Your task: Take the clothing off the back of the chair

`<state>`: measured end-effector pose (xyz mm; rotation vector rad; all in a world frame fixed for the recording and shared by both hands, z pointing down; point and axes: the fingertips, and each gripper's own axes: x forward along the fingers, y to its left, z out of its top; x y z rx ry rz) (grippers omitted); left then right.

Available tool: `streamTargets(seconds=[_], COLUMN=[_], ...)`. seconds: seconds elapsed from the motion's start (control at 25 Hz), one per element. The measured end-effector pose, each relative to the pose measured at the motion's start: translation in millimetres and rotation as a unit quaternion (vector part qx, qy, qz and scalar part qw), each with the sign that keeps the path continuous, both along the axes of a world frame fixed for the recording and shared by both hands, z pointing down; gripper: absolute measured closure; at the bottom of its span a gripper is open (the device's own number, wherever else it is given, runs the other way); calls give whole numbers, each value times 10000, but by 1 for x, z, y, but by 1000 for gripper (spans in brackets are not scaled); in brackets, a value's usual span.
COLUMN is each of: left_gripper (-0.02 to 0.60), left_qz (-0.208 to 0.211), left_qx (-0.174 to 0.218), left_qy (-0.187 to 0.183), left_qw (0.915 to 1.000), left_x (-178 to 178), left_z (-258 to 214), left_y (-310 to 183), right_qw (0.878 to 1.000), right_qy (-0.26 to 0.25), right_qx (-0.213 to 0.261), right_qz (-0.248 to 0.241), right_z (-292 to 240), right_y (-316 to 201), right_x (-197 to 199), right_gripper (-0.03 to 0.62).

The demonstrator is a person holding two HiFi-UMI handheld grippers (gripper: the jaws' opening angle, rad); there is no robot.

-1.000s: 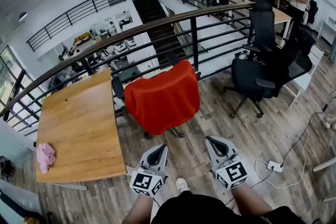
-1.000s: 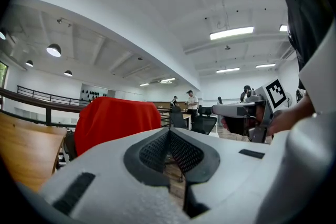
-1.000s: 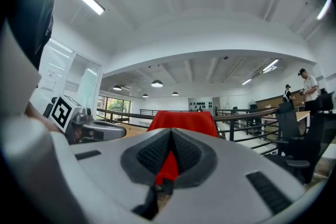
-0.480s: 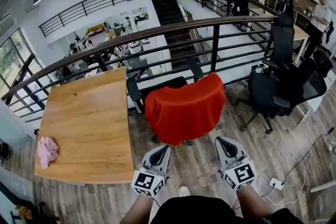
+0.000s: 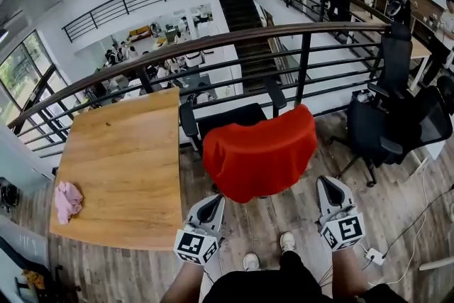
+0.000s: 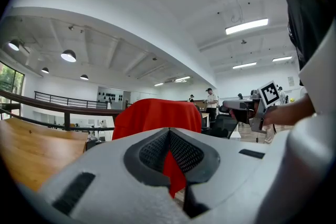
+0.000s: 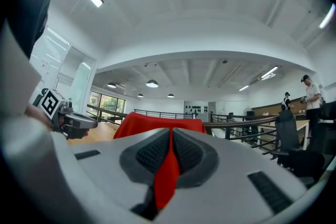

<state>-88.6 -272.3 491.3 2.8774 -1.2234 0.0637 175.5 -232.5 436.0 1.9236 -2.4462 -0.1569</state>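
The shirt hangs over the chair back, just beyond both grippers; the left gripper is closed and empty, the right gripper has jaws opening on nothing; both should spread wide, pinch cloth at the chair's top edge, then lift upward.

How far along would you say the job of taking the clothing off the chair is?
Done: nothing; the red garment drapes the back of the chair. In hand: both grippers are short of it and empty, the left gripper shut, the right gripper with jaws opening and nothing between them. Left: grasp the garment and lift it off.
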Motion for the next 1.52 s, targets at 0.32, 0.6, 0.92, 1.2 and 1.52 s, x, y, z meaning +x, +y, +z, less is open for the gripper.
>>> streamTargets(seconds=[0.32, 0.6, 0.92, 1.2, 1.52], left_gripper=[566, 468, 361, 345, 334], left_qz=[-711, -1251, -1460, -1497, -1229], left_qx=[136, 185, -8, -149, -559], left_qy=[66, 93, -175, -365, -550], left_qw=[9974, 9919, 9891, 9880, 9893], left_x=[-9, -17, -16, -20, -8], left_z=[-13, -18, -2, 11, 34], left_y=[-36, -70, -108, -141, -176], right_qw=[9992, 9974, 9967, 9920, 9836], right_qy=[80, 191, 182, 414, 340], right_qx=[-122, -304, -452, -790, -924], right_qz=[-375, -631, -646, -894, -1510], right_z=[4, 10, 22, 40, 46], right_y=[-53, -112, -164, -204, -242], right_x=[33, 64, 98, 100, 83], right_gripper=[560, 468, 434, 413, 346])
